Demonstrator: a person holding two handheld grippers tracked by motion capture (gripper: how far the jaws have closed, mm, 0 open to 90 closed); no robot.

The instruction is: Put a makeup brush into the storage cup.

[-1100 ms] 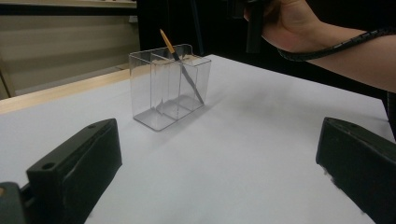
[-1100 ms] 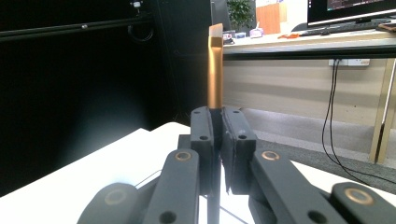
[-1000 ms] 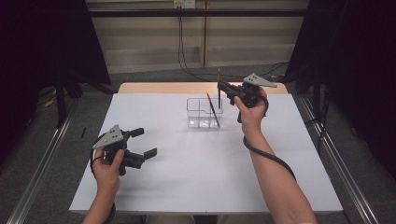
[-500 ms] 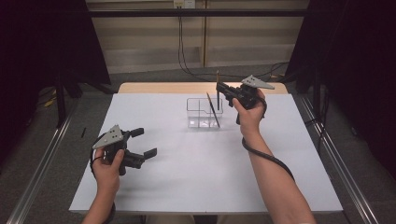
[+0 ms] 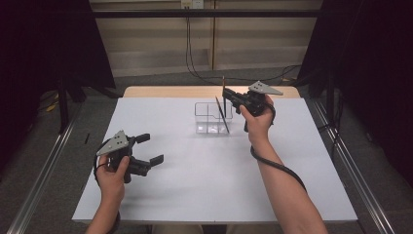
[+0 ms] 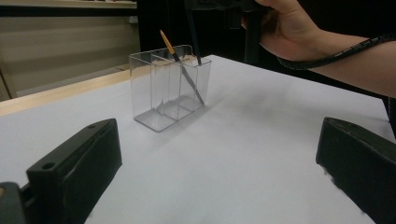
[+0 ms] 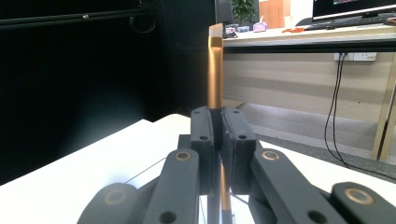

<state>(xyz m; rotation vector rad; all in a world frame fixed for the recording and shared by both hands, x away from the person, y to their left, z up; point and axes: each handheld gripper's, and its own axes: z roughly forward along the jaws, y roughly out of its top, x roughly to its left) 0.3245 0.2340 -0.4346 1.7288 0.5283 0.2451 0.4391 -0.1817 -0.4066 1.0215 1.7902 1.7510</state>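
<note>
A clear plastic organizer (image 5: pixel 209 118) (image 6: pixel 164 91) with several compartments stands at the table's far middle. A thin brush (image 5: pixel 222 116) (image 6: pixel 183 70) leans slantwise inside it, orange tip up. My right gripper (image 5: pixel 232 97) (image 7: pixel 217 116) is shut on a second brush (image 5: pixel 223 91) (image 7: pixel 215 70) and holds it upright over the organizer's right end. That brush has a copper ferrule with the bristles on top. In the left gripper view its dark lower end (image 6: pixel 194 42) dips into the end compartment. My left gripper (image 5: pixel 150 148) (image 6: pixel 219 158) rests open near the table's front left, holding nothing.
The white table top (image 5: pixel 195 180) reaches from the organizer to the front edge. A cable (image 5: pixel 272 163) trails along the right forearm. Metal rails (image 5: pixel 44 161) run along both sides of the table, and black curtains hang beyond them.
My right gripper has shifted slightly left with the upright brush, closer over the organizer. The left gripper has not moved.
</note>
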